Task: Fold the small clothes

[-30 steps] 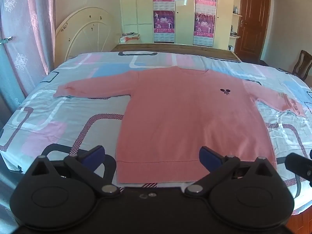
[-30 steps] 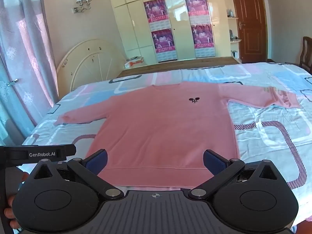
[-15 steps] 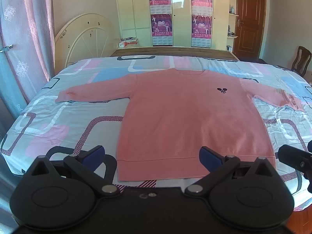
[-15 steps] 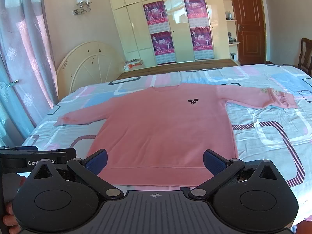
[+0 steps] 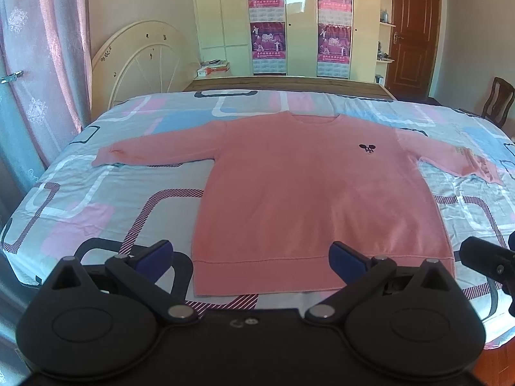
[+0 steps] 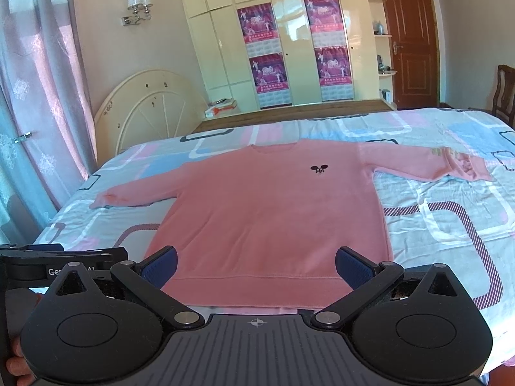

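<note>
A pink long-sleeved sweater lies flat, face up, on the bed, sleeves spread to both sides and hem toward me. A small dark emblem marks its chest. It also shows in the right wrist view. My left gripper is open and empty, held above the hem's left part. My right gripper is open and empty, above the hem's middle. Neither touches the cloth.
The bed has a patterned sheet of pink, blue and striped shapes. A round cream headboard stands at the left, curtains beside it. Cupboards with posters and a brown door lie behind. A chair stands right.
Both grippers have drawn back and risen a little, so more of the room and bed shows. The sweater has not moved. Both stay open.
</note>
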Demonstrator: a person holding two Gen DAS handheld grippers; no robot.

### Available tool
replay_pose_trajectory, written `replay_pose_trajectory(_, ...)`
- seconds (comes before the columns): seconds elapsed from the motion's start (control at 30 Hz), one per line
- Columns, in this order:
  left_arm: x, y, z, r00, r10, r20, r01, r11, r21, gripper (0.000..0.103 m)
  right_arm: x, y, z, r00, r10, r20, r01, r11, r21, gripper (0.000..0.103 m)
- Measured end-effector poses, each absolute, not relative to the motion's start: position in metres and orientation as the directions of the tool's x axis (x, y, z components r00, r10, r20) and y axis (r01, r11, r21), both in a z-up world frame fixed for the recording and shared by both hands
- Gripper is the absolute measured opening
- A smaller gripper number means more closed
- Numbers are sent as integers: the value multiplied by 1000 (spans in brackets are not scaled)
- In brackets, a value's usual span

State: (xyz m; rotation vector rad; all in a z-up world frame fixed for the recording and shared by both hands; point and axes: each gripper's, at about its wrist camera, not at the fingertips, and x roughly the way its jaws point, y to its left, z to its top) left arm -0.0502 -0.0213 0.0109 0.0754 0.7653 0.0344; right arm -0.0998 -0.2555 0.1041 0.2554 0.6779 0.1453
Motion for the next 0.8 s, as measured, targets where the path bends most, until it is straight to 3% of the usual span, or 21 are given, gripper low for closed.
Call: replay_pose_trajectory(0.8,-46,-27,9,727,82,-682,-16,995,102,103,-96,-258,97,766,215,-606,-44,958,285,103)
